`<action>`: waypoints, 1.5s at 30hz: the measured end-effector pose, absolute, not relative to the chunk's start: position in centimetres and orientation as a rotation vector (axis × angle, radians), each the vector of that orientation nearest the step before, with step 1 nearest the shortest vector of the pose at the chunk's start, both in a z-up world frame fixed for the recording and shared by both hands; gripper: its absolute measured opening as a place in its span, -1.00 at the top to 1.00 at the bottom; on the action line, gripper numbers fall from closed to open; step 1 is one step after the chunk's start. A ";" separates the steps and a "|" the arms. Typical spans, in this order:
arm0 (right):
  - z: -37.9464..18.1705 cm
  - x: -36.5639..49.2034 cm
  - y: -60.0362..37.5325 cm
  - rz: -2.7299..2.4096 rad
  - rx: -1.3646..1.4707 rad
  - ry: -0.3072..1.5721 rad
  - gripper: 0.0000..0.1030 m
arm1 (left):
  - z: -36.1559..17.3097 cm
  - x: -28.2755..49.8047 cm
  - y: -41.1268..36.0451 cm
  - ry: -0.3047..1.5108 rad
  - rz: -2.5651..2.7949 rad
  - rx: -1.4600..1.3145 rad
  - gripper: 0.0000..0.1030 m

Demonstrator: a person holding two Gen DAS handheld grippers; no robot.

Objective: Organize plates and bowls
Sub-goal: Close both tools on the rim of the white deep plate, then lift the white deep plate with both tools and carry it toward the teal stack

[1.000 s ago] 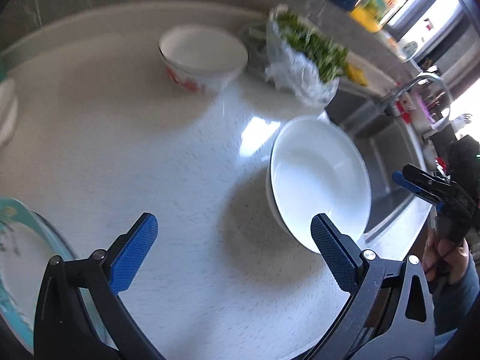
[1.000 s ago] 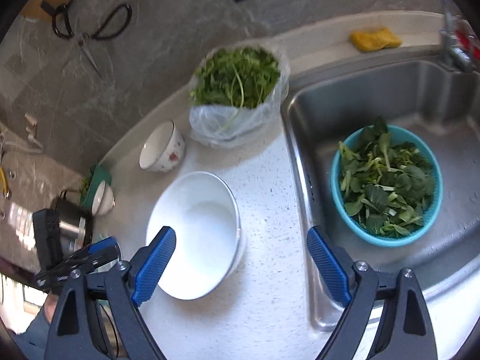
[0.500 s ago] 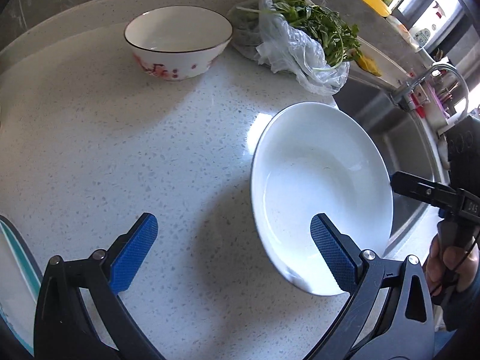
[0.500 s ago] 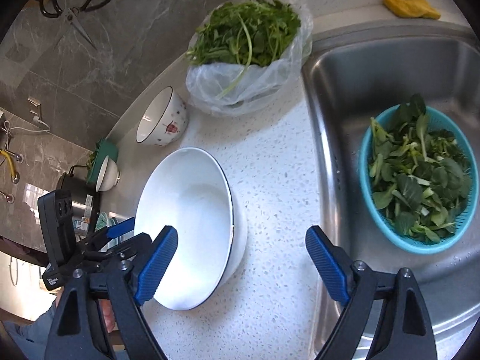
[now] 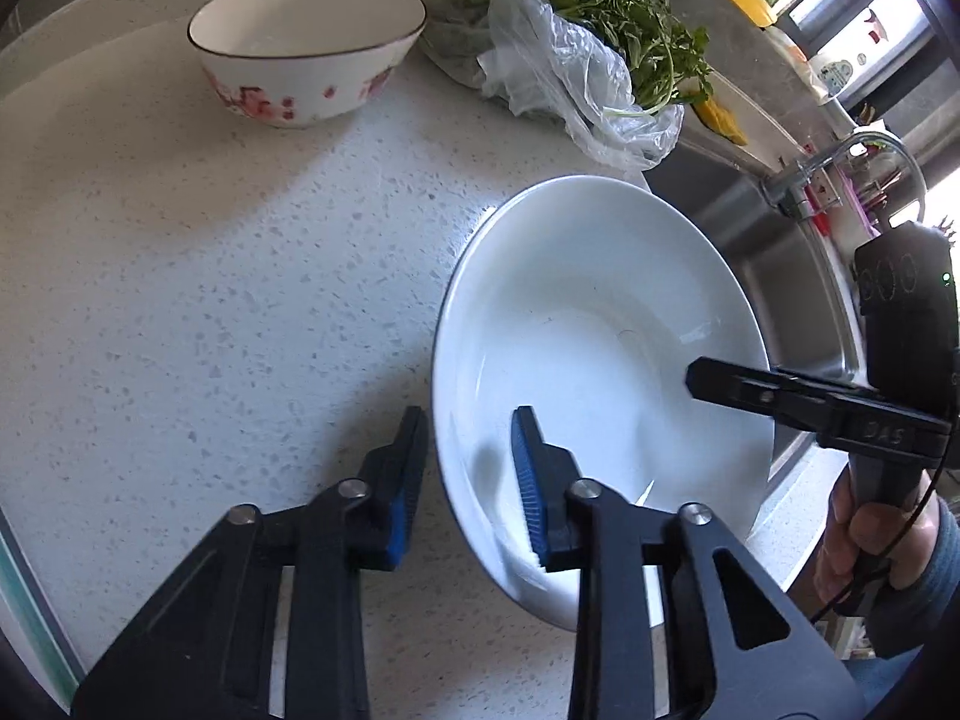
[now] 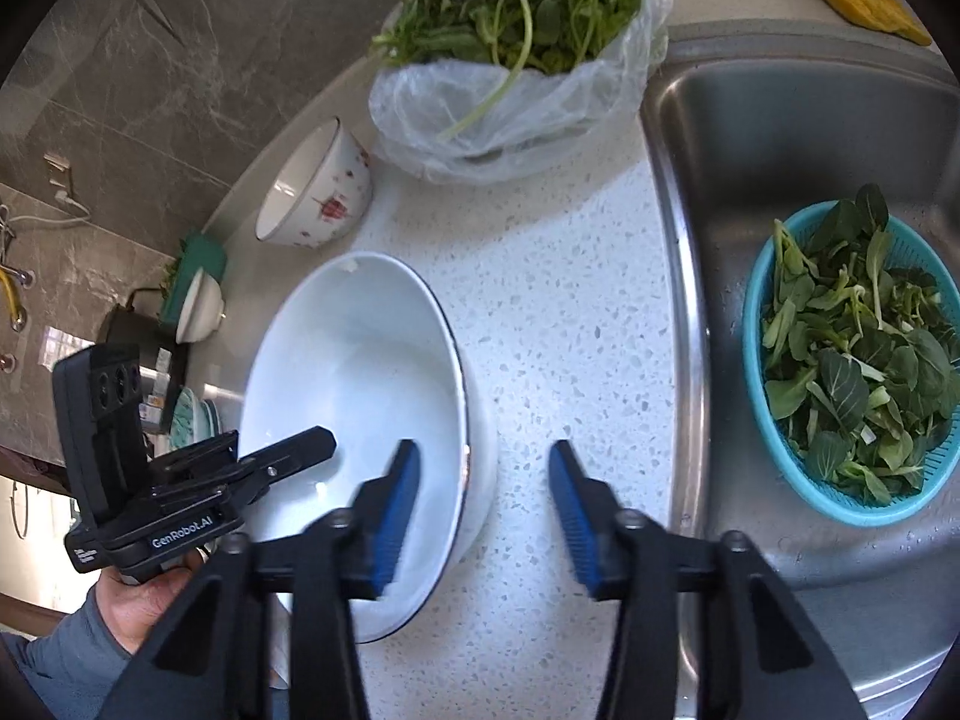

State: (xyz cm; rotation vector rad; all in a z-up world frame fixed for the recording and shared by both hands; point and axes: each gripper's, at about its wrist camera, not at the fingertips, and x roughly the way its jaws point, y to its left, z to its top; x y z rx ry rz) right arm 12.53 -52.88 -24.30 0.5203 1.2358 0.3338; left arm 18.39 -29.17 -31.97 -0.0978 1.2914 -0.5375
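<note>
On white counter [image 5: 240,300], just left of sink [image 6: 780,180], sits big white bowl [image 5: 600,330]. My left gripper [image 5: 468,474] closing over its near-left rim, pads not yet pressing. My right gripper [image 6: 486,504] closing over right rim, gap remains. Flowered bowl [image 5: 306,48] far behind.

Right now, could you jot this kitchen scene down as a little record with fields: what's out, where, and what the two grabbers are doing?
surface: speckled white counter beside a steel sink
white plate: on the counter near the sink edge
left gripper: jaws closing, one finger each side of the plate's rim
right gripper: jaws closing astride the opposite rim
flowered bowl: upright, empty, apart from the plate
bag of greens: on the counter by the sink
blue basket: in the sink, full of leaves
</note>
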 end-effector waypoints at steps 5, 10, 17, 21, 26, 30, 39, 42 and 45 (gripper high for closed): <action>-24.0 12.7 -51.9 0.346 0.457 1.228 0.60 | -32.2 18.3 -29.9 1.287 -0.526 -0.086 0.67; -24.0 12.8 -51.8 0.338 0.452 1.232 0.61 | -32.3 18.5 -29.9 1.284 -0.507 -0.096 0.74; -24.0 12.6 -51.2 0.344 0.428 1.237 0.64 | -31.9 18.0 -29.1 1.272 -0.492 -0.102 0.79; -23.7 12.4 -50.6 0.350 0.421 1.236 0.67 | -31.5 17.4 -28.0 1.270 -0.497 -0.113 0.79; -22.7 12.2 -49.2 0.376 0.384 1.226 0.67 | -30.3 15.6 -26.2 1.269 -0.490 -0.106 0.79; -22.5 12.1 -47.1 0.429 0.373 1.247 0.67 | -30.0 14.3 -23.6 1.300 -0.445 -0.141 0.79; -23.0 12.9 -43.5 0.478 0.413 1.311 0.67 | -30.2 13.6 -18.7 1.350 -0.355 -0.253 0.79; -22.7 13.6 -43.1 0.477 0.408 1.310 0.67 | -30.5 14.0 -18.4 1.363 -0.350 -0.277 0.79; -22.8 14.1 -42.9 0.463 0.396 1.313 0.67 | -31.2 14.4 -18.6 1.384 -0.353 -0.270 0.79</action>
